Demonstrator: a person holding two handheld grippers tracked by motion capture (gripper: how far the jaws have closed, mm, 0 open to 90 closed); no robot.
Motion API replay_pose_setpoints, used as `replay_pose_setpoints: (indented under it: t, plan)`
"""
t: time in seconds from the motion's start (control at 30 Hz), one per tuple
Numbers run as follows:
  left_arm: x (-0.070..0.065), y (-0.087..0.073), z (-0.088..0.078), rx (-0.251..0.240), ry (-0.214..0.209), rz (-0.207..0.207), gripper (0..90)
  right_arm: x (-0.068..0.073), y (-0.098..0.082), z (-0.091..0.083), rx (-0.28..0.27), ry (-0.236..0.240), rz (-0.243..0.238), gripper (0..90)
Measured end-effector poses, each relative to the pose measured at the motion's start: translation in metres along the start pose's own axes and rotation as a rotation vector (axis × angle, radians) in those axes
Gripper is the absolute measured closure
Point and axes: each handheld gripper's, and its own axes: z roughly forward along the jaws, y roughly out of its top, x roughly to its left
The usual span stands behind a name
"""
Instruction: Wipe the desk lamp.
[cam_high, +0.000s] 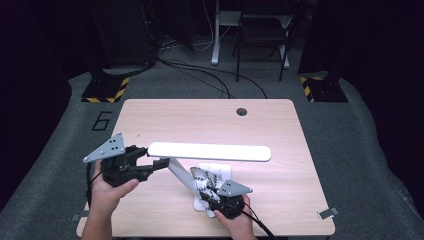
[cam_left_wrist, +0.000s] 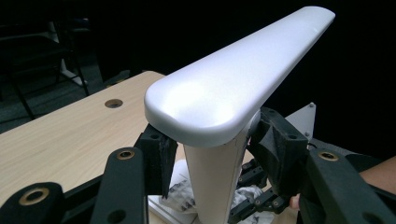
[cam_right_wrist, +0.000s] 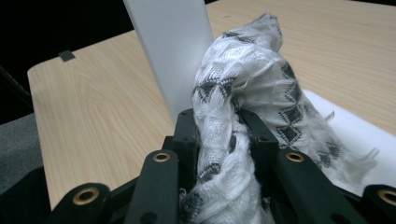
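On the near half of the table stood a white desk lamp — a long flat head on a slanted arm rising from a square base. The left gripper clamped the arm just under the head. The right gripper held a bunched white cloth with dark grey diamond patterning against the base. A "6" marked the floor beside the table.

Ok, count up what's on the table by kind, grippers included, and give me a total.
Desk lamp, white, its arm gripped by the left gripper: 1
Patterned cloth, white and grey, pinched in the right gripper: 1
Grippers: 2
Total: 4
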Motion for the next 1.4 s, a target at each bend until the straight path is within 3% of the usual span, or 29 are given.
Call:
replay_pose_setpoints:
  t: [0.6,0.73,1.03,1.23,1.4]
  plan:
    - [0.001,0.000,0.000,0.001,0.003,-0.001,51.6,-0.012,-0.018,0.004,0.087,-0.041,0.015,70.7]
    - [0.001,0.000,-0.001,0.003,0.005,-0.002,51.6,-0.016,-0.020,-0.004,0.106,-0.066,-0.003,70.6]
    - [0.001,0.000,-0.001,0.002,0.004,-0.002,51.6,-0.024,-0.026,-0.024,0.116,-0.120,0.009,70.4]
    - [0.000,0.000,0.000,0.001,0.004,-0.004,51.5,-0.018,-0.012,-0.026,0.053,-0.100,-0.002,70.6]
    - [0.000,0.000,-0.001,0.002,0.003,-0.002,51.6,-0.008,0.016,-0.028,-0.038,-0.058,-0.020,70.6]
